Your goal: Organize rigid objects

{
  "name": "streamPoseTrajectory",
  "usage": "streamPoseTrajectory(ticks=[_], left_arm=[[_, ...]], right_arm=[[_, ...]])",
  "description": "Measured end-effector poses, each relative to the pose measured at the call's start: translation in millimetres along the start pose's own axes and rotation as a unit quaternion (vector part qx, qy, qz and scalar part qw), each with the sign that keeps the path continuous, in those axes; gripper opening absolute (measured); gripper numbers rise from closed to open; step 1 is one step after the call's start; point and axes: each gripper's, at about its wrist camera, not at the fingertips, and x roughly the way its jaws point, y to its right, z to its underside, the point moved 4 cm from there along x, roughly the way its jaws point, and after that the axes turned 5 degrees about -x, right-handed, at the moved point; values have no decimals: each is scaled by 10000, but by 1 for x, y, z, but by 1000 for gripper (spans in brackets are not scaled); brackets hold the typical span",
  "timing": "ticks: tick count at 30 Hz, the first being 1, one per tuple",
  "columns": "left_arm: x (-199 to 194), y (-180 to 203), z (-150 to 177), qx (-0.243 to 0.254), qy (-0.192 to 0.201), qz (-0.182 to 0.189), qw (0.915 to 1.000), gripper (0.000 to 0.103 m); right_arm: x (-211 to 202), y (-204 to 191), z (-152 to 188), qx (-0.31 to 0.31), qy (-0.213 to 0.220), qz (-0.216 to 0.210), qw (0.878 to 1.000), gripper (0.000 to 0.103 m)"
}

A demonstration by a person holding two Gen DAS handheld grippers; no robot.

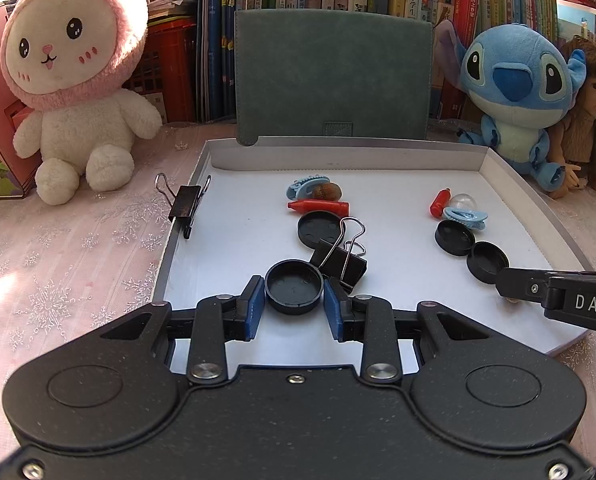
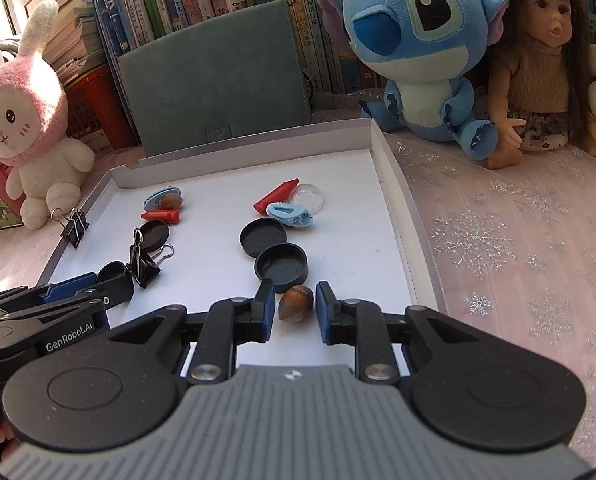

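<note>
On the white tray [image 1: 510, 184], the left gripper [image 1: 294, 300] brackets a black cap [image 1: 293, 286], hollow side up, pads just beside its rim; the right gripper [image 2: 295, 306], jaws narrowly apart, straddles an acorn [image 2: 295, 303] whose long axis tilts toward the camera, untouched

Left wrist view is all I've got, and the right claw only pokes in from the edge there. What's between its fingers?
Observer: A small brown acorn-like nut lies inside the right claw, on the white cardboard tray.
Operator: Is it gripped?
Observer: No. A gap shows on each side of the nut, so the claw is open.
Operator: Anything crowding it?
Observer: A black round plastic cap sits just beyond the nut; whether they touch is unclear.
</note>
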Motion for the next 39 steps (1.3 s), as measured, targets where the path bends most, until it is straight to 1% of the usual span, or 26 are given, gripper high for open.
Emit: streamPoseTrajectory(ticks=[1,2,3,5,7,8,10,13,17,21,24,30,39], left_arm=[[-1,-1,0,-25,4,-8,10000,34],[-1,-1,0,-53,10,2,10000,39],[-1,-2,0,-76,24,18,10000,44],[-2,-3,2,-48,67,16,10000,45],[-4,-3,3,8,79,-38,10000,50],[-5,-3,4,5,69,-38,10000,54],[-7,-4,5,-30,64,10,10000,56],[-11,-6,5,-98,66,38,9999,60],[-19,-7,7,-72,116,65,9999,68],[-32,-7,10,-33,221,164,9996,77],[-42,-7,12,-18,271,266,9993,80],[-62,-7,17,38,402,364,9985,82],[-87,-9,25,76,525,481,9974,82]], right_arm=[[-1,0,0,10,13,-12,10000,30],[-1,1,1,13,19,-22,10000,30],[-2,1,1,13,25,-26,10000,33],[-3,0,2,-10,42,-25,10000,35],[-5,0,2,-61,62,-17,10000,38],[-5,-1,3,-82,75,-6,9999,42],[-8,-1,3,-110,103,5,9999,48],[-13,-1,4,-156,162,11,9997,49],[-20,-5,5,-318,249,54,9992,50],[-30,-8,7,-436,369,78,9983,55],[-37,-10,9,-553,465,111,9973,60],[-52,-12,14,-707,643,133,9953,66],[-76,-14,22,-825,890,106,9926,72]])
